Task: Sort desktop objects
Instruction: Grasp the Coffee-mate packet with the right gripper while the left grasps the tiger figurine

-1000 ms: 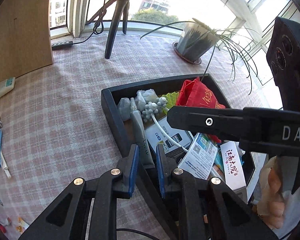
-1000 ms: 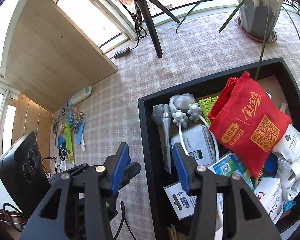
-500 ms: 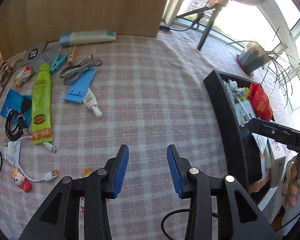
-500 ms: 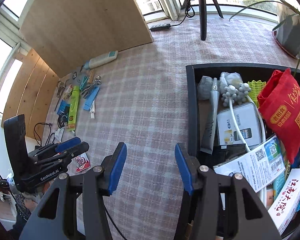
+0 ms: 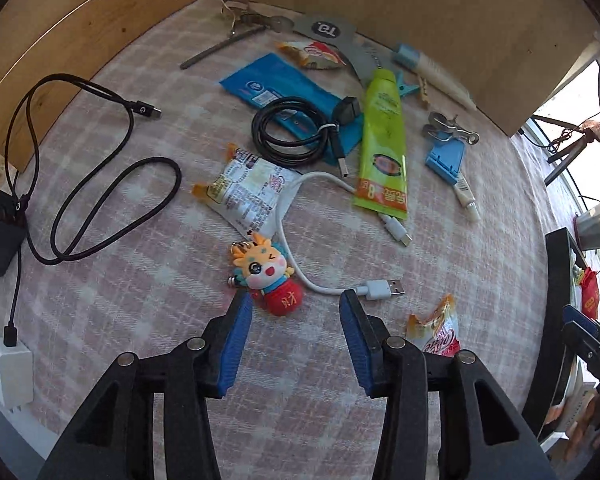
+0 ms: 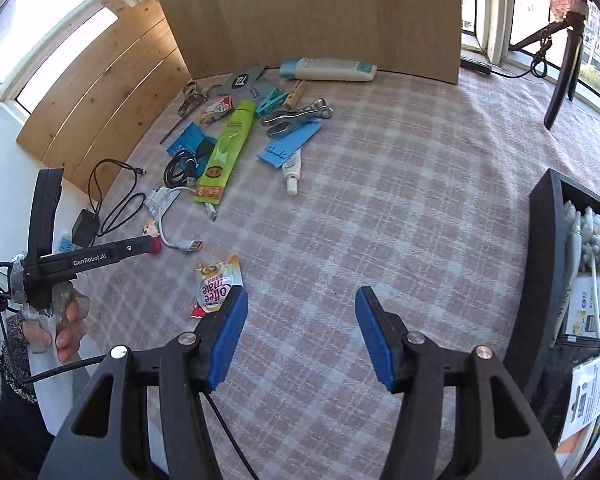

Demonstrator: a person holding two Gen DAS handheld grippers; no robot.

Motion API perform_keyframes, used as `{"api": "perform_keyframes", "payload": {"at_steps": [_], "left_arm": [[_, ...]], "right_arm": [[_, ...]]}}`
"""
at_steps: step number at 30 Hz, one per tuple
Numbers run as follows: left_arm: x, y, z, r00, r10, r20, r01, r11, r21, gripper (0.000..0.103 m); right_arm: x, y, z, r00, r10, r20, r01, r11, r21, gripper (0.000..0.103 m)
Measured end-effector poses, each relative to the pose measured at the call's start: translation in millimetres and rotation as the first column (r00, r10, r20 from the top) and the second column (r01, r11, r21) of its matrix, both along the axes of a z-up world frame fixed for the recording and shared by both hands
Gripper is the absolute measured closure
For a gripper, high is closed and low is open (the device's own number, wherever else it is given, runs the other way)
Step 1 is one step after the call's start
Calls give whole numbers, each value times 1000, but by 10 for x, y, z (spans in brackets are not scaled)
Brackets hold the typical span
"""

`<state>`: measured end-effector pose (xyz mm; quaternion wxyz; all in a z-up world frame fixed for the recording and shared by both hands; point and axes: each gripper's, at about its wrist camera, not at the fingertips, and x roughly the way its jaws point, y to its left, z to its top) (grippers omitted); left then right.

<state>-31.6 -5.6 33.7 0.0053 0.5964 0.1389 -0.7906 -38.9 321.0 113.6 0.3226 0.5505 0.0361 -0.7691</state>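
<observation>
Pink checked cloth covers the desk (image 6: 380, 208), and the loose clutter waiting to be sorted lies in a heap at its far left corner against the wooden boards; the black tray (image 6: 540, 248), already crowded with things, sits well apart at the right edge. The step in hand looks like the reach for the next item; the left gripper (image 5: 296, 316) hangs low over the near side of the heap with its blue fingers spread wide and nothing between them. Just ahead of its left finger lies a cartoon dragon charm (image 5: 266, 274) in red and yellow, and the white cable (image 5: 340, 290) curls behind the charm and ends in a plug near the right finger; a coffee sachet (image 5: 436, 330) lies just beside that finger on the outside. Which of these the hand means to take I cannot say for sure, though the charm sits nearest the gap. The right gripper (image 6: 300, 332) hovers over bare cloth between heap and tray, fingers likewise spread and empty; in its view the same coffee sachet (image 6: 216, 286) lies just beyond its left finger.

The next move calls for sliding the left gripper forward a little so the charm sits squarely between the fingers, then closing; care is needed, as the cable lies touching the charm and may drag along with it.
</observation>
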Motion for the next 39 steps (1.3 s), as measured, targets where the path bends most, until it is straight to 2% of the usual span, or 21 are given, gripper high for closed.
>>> {"api": "perform_keyframes", "payload": {"at_steps": [5,7,11,14,19,24,26,30,33,35,39], "left_arm": [[2,-118,-77,999,36,21,-37,999,36,54],[-21,-117,-89,999,43,19,-44,999,27,54],[-74,-96,-126,999,44,16,-44,999,10,53],[-88,-100,-154,999,43,10,-43,999,4,52],[-47,-161,-207,999,43,-5,-43,999,-19,52],[-14,-238,-210,999,49,-18,-50,999,-13,51],[-1,-258,-214,998,54,-21,-54,998,-11,51],[74,-290,-204,999,44,-33,-44,999,-25,51],[101,-288,-199,999,38,-38,-39,998,-41,52],[125,-277,-182,999,28,-46,-32,997,-70,54],[166,-281,-172,998,22,-56,-27,996,-80,58]], "right_arm": [[94,-479,-187,990,107,93,-111,993,40,47],[103,-631,-291,983,115,140,-123,991,53,47],[150,-889,-453,983,112,144,-130,985,117,47],[202,-1052,-540,978,140,157,-161,978,130,47],[301,-1221,-661,980,170,107,-191,952,237,46],[370,-1269,-694,974,208,94,-226,937,266,35],[434,-1317,-718,965,248,83,-262,923,282,25],[579,-1381,-760,952,307,5,-290,893,343,23],[575,-1351,-753,951,309,0,-291,896,336,25],[539,-1308,-732,952,306,-9,-284,894,346,39],[417,-1190,-713,959,284,2,-269,905,330,43]]}}
